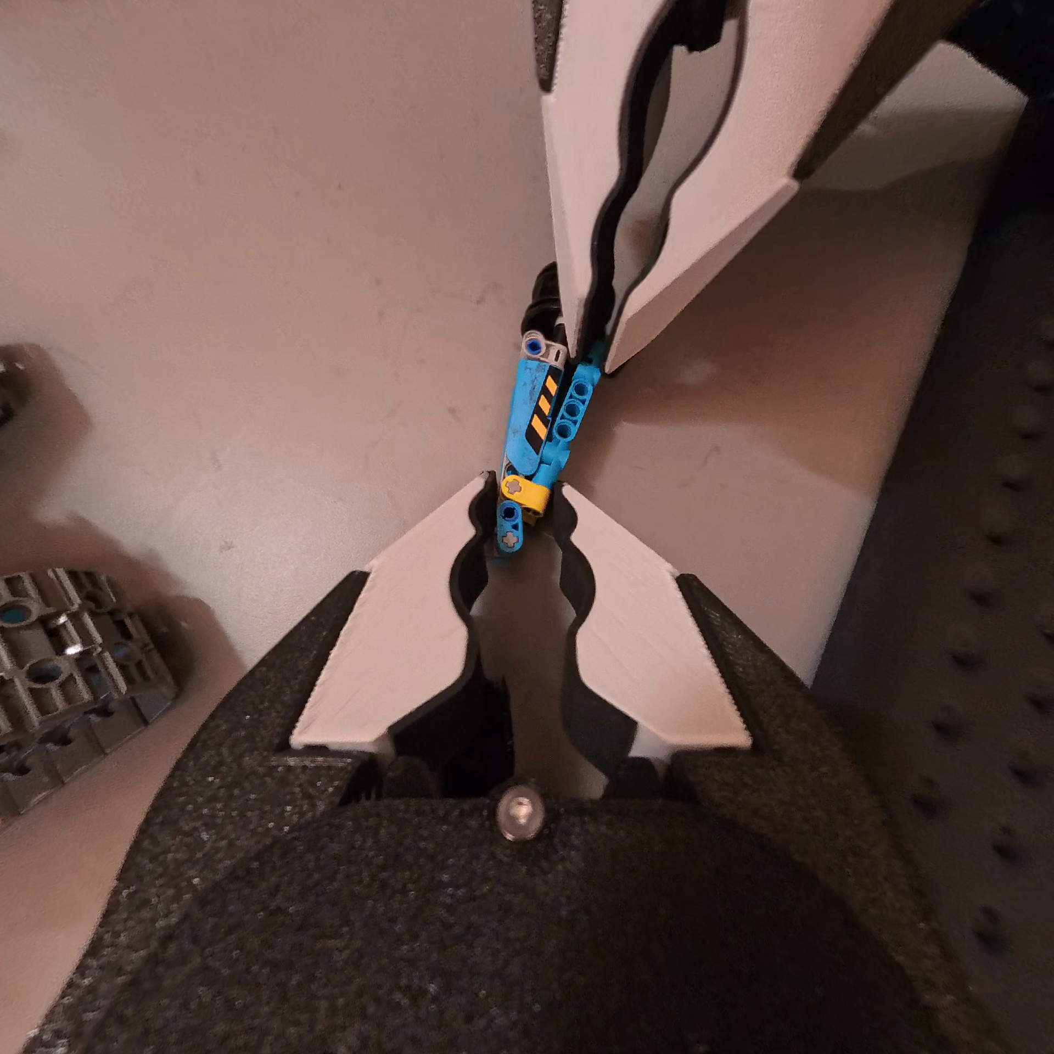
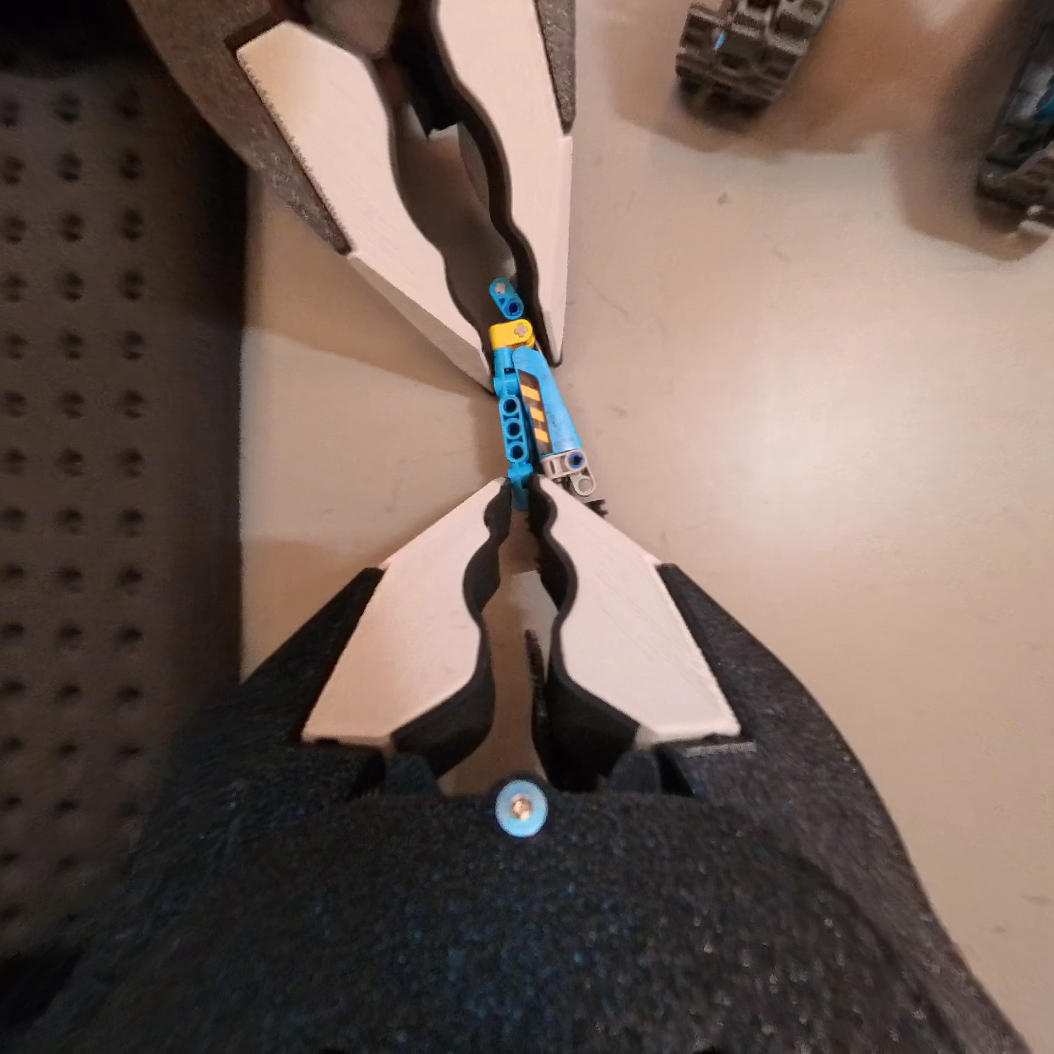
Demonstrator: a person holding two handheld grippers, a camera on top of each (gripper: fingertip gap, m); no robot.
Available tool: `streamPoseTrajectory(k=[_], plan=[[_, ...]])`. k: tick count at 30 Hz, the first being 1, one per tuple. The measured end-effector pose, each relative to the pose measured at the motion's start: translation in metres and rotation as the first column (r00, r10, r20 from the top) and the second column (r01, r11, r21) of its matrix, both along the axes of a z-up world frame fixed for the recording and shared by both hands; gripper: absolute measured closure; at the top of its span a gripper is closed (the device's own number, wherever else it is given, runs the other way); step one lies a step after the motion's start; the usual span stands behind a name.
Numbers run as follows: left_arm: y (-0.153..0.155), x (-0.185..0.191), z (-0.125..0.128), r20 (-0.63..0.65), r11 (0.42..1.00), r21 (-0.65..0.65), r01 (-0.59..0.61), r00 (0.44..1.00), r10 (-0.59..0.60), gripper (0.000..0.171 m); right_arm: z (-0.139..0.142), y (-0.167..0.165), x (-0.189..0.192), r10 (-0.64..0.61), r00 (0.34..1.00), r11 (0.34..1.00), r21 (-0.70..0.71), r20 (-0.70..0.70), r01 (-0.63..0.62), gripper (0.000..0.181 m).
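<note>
Hidden or unclear: the black part at the far end of the assembly sits mostly behind the right gripper's fingers in the left wrist view; its form cannot be made out. The dark blurred object at the far right edge of the right wrist view is cut off and unidentifiable.

Main item: a small, slender assembly of blue plastic building-toy beams with a curved blue panel bearing orange-and-black stripes, a yellow connector and a grey connector. It spans the gap between the two grippers, above the pale beige tabletop.

Left gripper: white fingers with wavy black pads, drawn close and clamped on the assembly's yellow-connector end; a short blue link lies between the pads.

Right gripper: same build, fingers nearly together, pinching the thin blue tip at the assembly's opposite end; the grey connector lies just beside its right finger.

Surroundings: a grey toothed tread-like block of plastic links rests on the tabletop, well apart from both grippers. A dark perforated board borders the tabletop.
</note>
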State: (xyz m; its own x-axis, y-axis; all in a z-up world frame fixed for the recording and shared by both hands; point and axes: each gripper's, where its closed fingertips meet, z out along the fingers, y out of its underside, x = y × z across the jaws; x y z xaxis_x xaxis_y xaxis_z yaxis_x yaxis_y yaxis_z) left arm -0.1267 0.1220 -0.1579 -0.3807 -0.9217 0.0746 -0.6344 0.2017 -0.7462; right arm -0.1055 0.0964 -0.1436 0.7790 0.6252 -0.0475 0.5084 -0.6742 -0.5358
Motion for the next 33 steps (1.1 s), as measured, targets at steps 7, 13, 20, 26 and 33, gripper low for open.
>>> streamPoseTrajectory(k=[7, 13, 20, 26, 33], plan=[[-0.005, -0.002, -0.001, -0.059, 0.993, -0.112, 0.025, 0.998, -0.032, 0.154, 0.000, 0.003, 0.001, 0.003, 0.997, 0.999, 0.042, 0.072, -0.007, 0.176], [-0.009, -0.004, 0.004, -0.083, 0.973, -0.231, 0.012, 0.996, -0.032, 0.155, 0.006, 0.003, 0.002, 0.001, 1.000, 0.994, 0.109, -0.022, 0.002, 0.173], [-0.009, -0.010, 0.029, -0.225, 0.802, -0.587, -0.107, 0.974, -0.035, 0.156, 0.023, 0.017, -0.013, -0.046, 0.867, 0.812, 0.523, 0.497, -0.257, 0.139], [-0.018, -0.020, 0.038, -0.303, 0.833, -0.544, -0.099, 0.949, -0.085, 0.155, 0.026, 0.020, -0.020, -0.071, 0.780, 0.756, 0.544, 0.622, -0.365, 0.157], [-0.004, -0.020, 0.111, 0.233, 0.918, -0.387, 0.087, 0.972, 0.006, 0.104, 0.086, 0.011, -0.034, 0.016, 0.953, 0.855, 0.498, -0.302, 0.143, 0.157]])
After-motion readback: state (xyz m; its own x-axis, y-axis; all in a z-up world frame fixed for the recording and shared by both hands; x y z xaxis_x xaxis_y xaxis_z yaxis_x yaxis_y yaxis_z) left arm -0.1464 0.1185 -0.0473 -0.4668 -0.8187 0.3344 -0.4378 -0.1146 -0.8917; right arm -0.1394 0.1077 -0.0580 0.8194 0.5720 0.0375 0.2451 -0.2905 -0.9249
